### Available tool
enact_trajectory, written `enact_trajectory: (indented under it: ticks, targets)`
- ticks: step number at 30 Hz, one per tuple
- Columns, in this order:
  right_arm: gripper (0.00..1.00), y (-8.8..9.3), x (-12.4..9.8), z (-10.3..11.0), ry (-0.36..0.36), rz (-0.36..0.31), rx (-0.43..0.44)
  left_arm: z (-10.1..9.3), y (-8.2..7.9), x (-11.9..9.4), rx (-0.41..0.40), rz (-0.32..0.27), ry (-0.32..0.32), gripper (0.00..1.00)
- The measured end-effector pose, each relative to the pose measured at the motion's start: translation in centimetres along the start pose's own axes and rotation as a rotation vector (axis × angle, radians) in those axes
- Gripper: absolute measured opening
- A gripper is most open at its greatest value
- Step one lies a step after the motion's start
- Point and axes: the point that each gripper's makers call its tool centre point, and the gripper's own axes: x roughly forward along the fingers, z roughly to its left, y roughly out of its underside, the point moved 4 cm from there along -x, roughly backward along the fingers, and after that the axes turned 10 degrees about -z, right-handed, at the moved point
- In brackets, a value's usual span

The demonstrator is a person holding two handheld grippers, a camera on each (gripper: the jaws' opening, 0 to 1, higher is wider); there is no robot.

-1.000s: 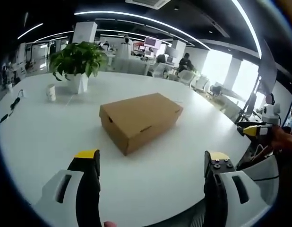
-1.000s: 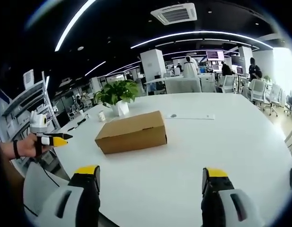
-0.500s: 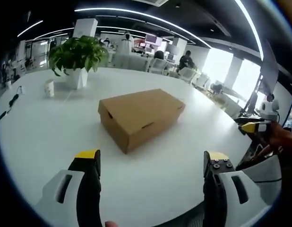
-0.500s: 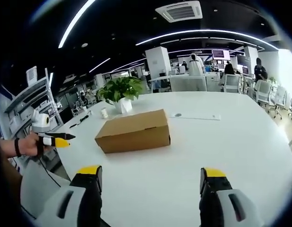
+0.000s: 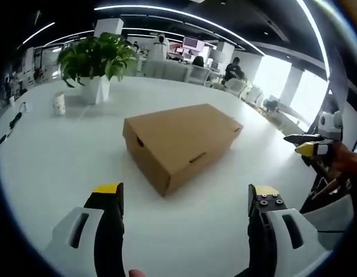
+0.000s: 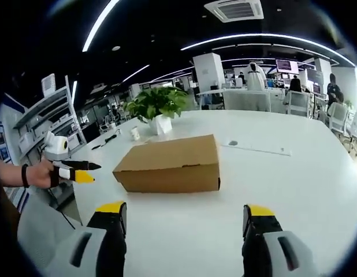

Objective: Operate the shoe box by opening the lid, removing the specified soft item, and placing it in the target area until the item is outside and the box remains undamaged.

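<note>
In the left gripper view, the left tool (image 5: 184, 199) hangs released over the white table (image 5: 63, 150), jaws wide apart with nothing between them. Just ahead of it lies the brown shoe box (image 5: 181, 141), lid closed, one corner toward the jaws. The right tool (image 6: 184, 216), in its own view, is likewise spread and empty, the shoe box ahead of it, long side on. Beyond the box, to the left, stand a potted plant (image 5: 96, 60) and a small cup (image 5: 59, 103).
</note>
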Motion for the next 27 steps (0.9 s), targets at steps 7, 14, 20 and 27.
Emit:
enact_trajectory:
  ticks: [7, 14, 20, 27]
  targets:
    - [0.82, -0.5, 3.2, -1.4, -0.02, 0.011, 0.006, 0.8, -0.2, 2.1, -0.013, 0.005, -0.014, 0.88]
    - [0.81, 0.0, 6.6, -2.9, -0.052, 0.06, -0.003, 1.7, 0.4, 5.0, -0.019, 0.031, -0.013, 0.87]
    - [0.79, 0.4, 9.5, -3.9, -0.065, 0.089, 0.004, 2.2, 0.6, 6.7, -0.025, 0.046, -0.018, 0.86]
    - [0.74, 0.1, 11.5, -3.6, -0.096, 0.096, -0.038, 2.5, 0.8, 7.7, -0.032, 0.057, -0.033, 0.84]
